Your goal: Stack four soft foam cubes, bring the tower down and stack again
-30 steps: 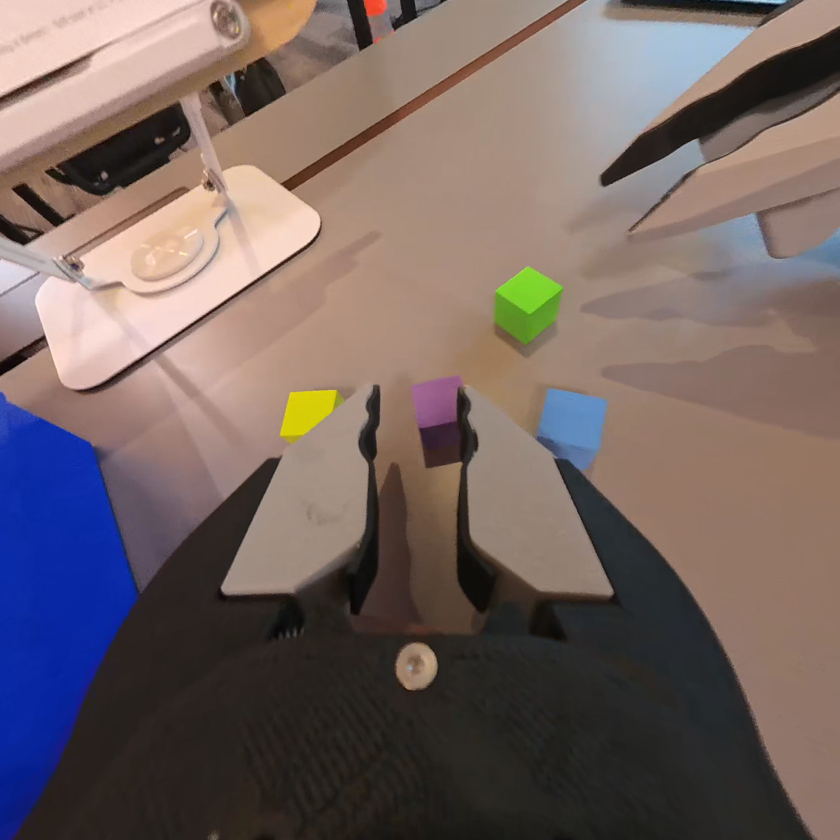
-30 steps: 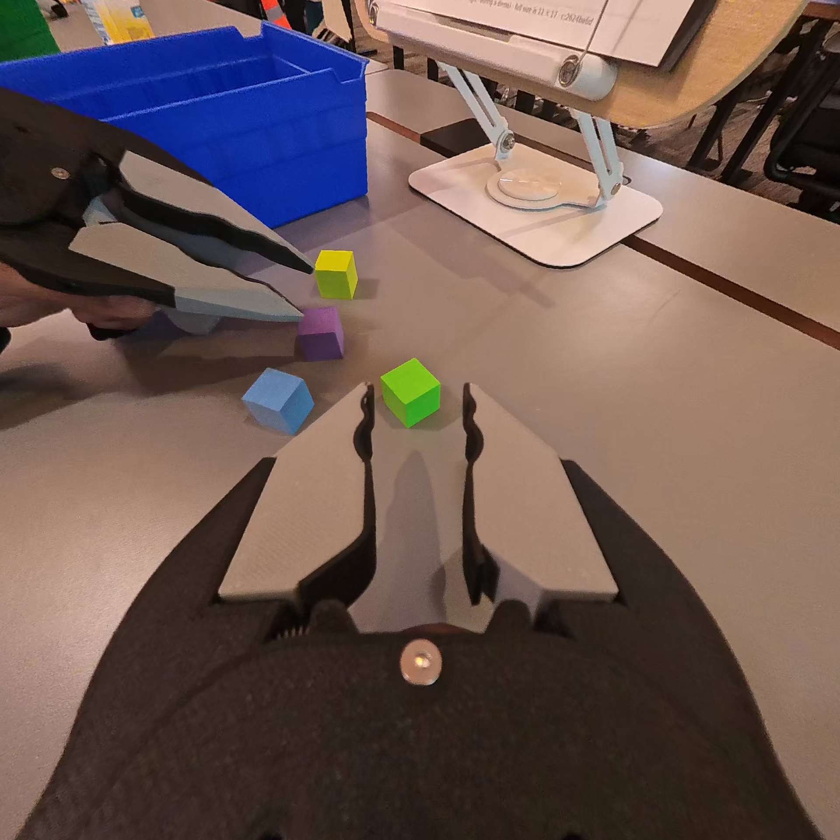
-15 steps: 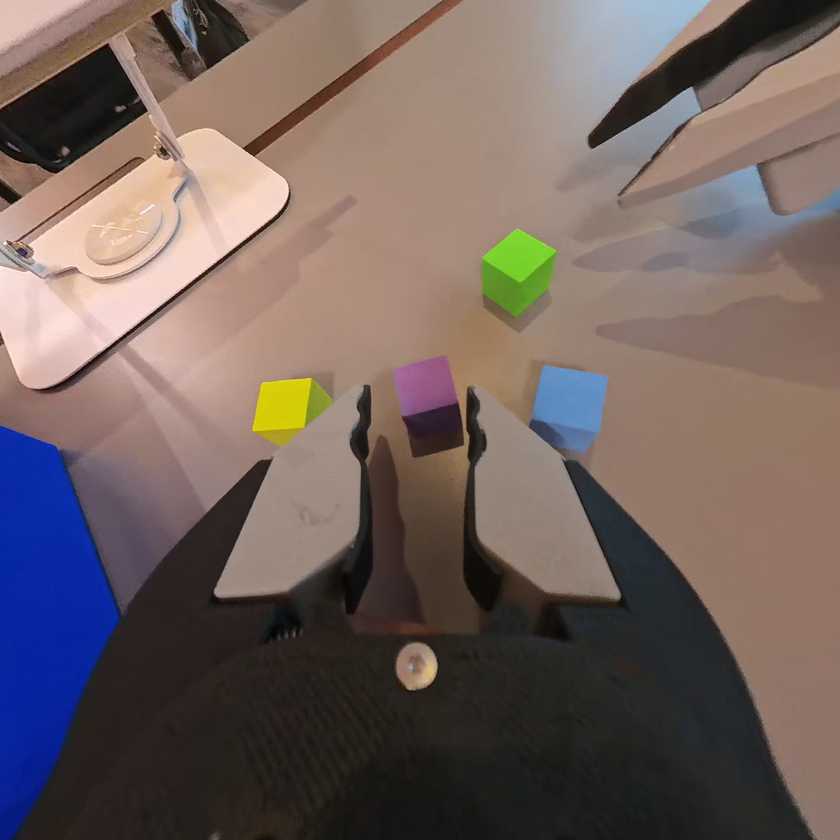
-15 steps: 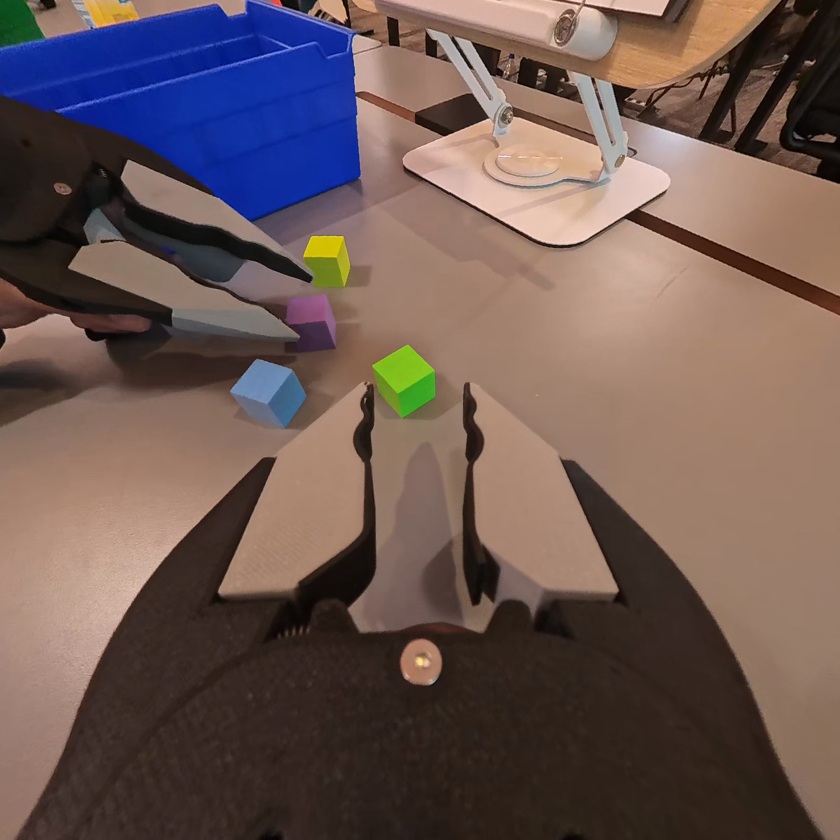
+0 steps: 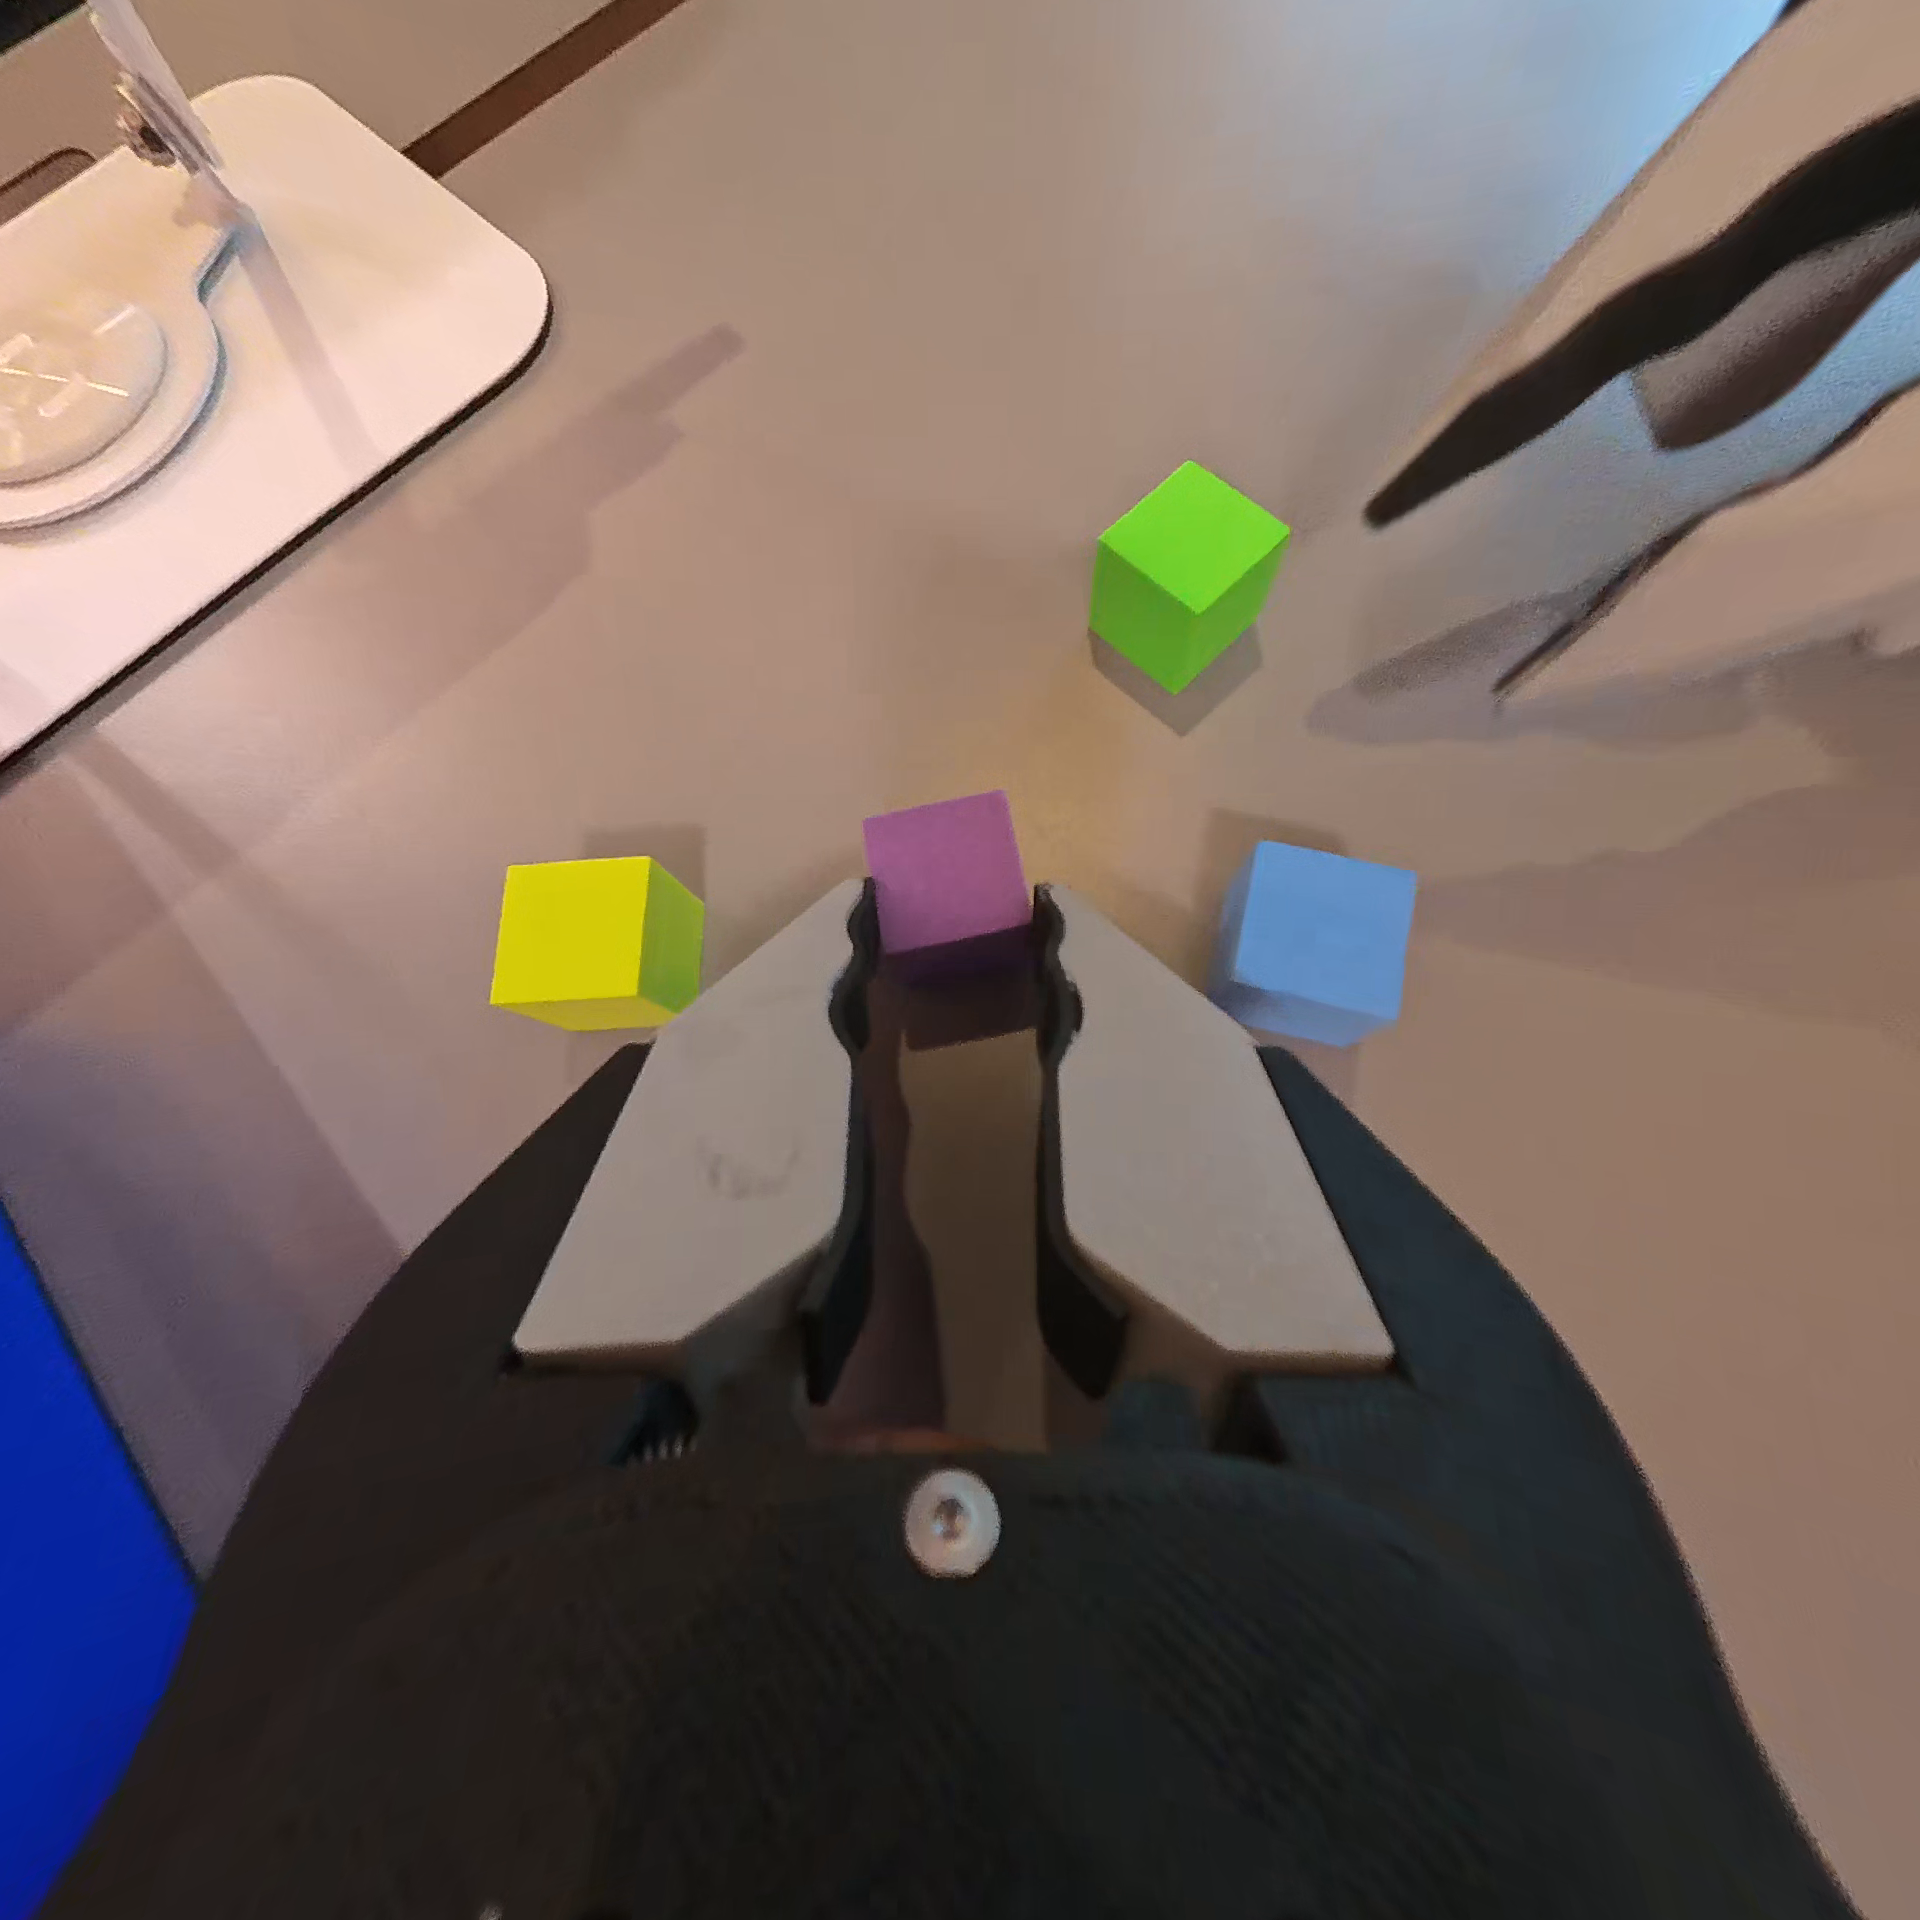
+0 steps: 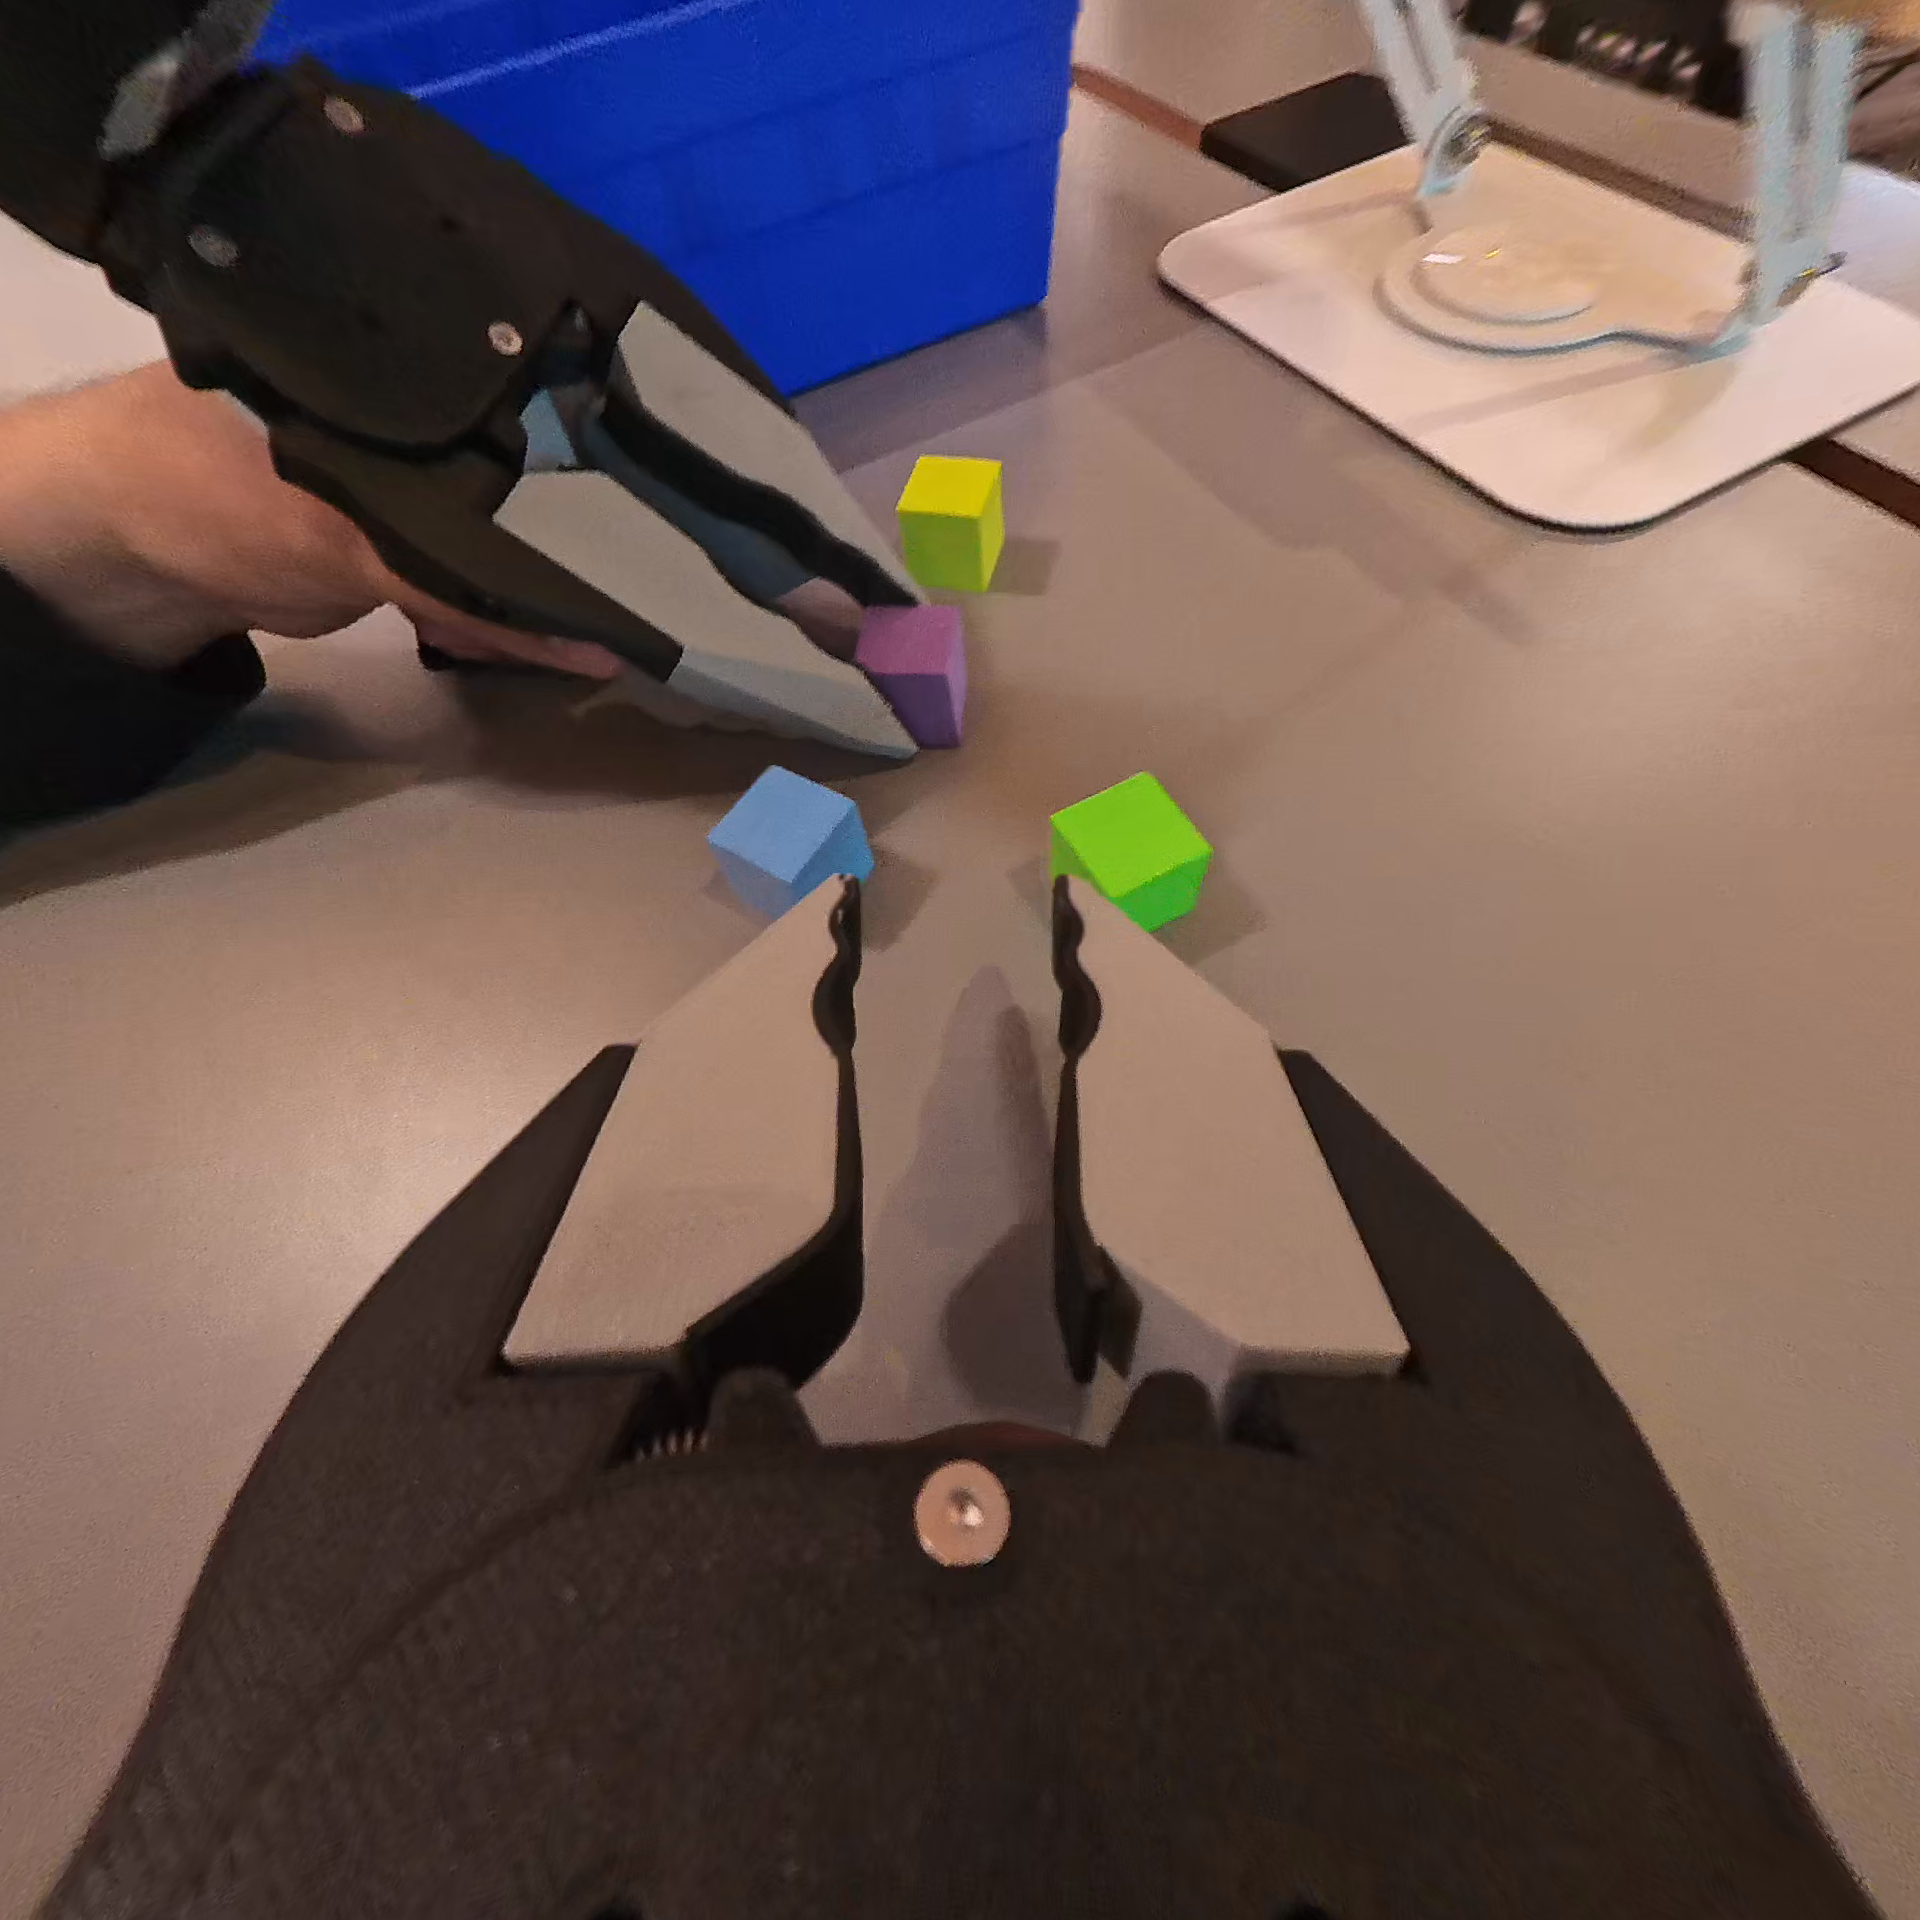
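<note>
Moved since last frame: my left gripper fwd, tips now flanking purple cube, prob. touching, grip unconfirmed. Rel. to purple: yellow cube just left, blue cube just right, green cube beyond. Right gripper: parted, holding nothing.

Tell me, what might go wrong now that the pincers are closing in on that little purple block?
The left gripper has only its fingertips around the purple cube's near end, so closing may pinch a corner and pop the soft foam out or tilt it. The yellow cube and blue cube sit close on either side; the fingers could nudge them. The right gripper hangs open between the blue and green cube and might bump either.
</note>
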